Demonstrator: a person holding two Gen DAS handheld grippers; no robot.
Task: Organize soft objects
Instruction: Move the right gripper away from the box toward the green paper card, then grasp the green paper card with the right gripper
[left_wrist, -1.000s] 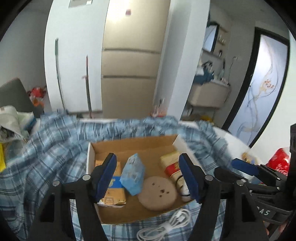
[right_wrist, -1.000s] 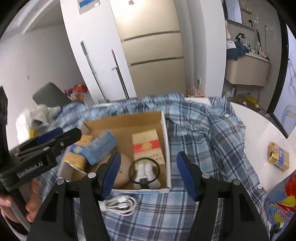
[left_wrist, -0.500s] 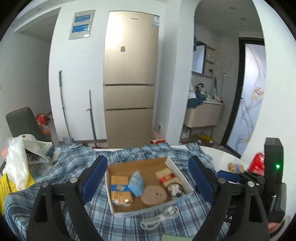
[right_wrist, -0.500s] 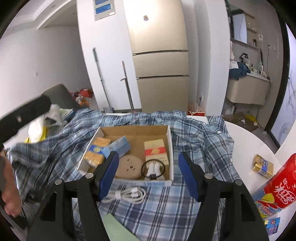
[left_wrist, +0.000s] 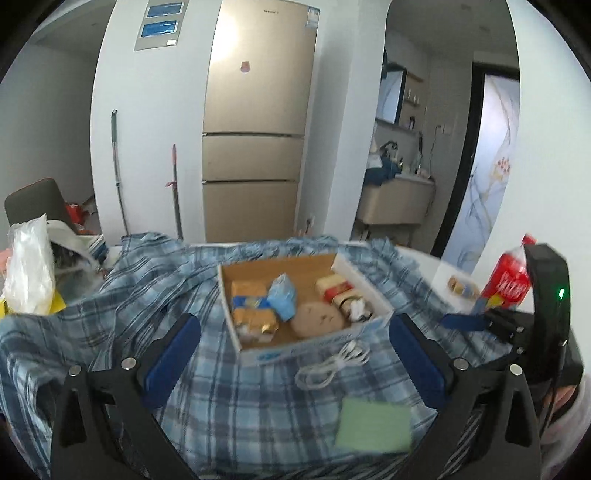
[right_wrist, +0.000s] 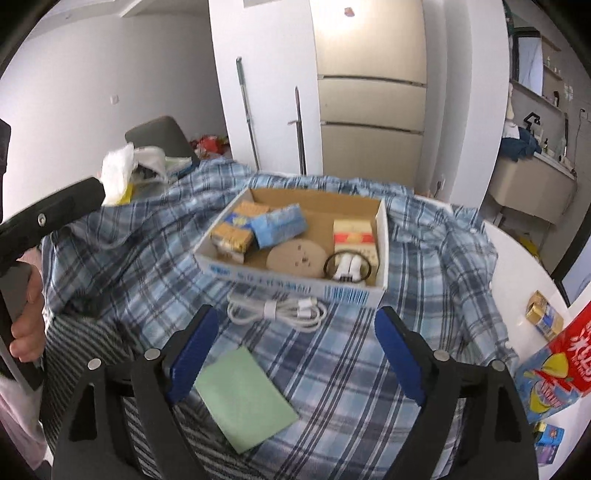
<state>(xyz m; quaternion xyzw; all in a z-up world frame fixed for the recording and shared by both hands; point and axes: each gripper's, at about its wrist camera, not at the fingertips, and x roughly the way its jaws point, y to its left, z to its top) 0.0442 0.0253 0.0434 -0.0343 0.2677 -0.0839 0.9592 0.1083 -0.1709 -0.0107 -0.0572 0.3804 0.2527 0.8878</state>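
A blue plaid shirt (left_wrist: 110, 325) lies spread over the table, also in the right wrist view (right_wrist: 436, 280). A cardboard box (left_wrist: 343, 334) sits on it, also shown in the right wrist view (right_wrist: 291, 288), holding packets, a round brown pad (right_wrist: 295, 260) and a blue tissue pack (right_wrist: 280, 225). A white cable (right_wrist: 277, 310) and a green cloth (right_wrist: 245, 397) lie on the shirt before the box. My left gripper (left_wrist: 293, 356) and right gripper (right_wrist: 295, 354) are both open and empty, held back from the box.
A white round table edge (right_wrist: 517, 258) shows at right with a gold packet (right_wrist: 545, 319) and red snack bags (right_wrist: 557, 354). A white plastic bag (left_wrist: 29, 269) and a chair (right_wrist: 159, 138) stand at left. A fridge (left_wrist: 255, 129) is behind.
Both grippers have pulled back and up from the box. The cable and green cloth have come into view in front of it. Both stay open.
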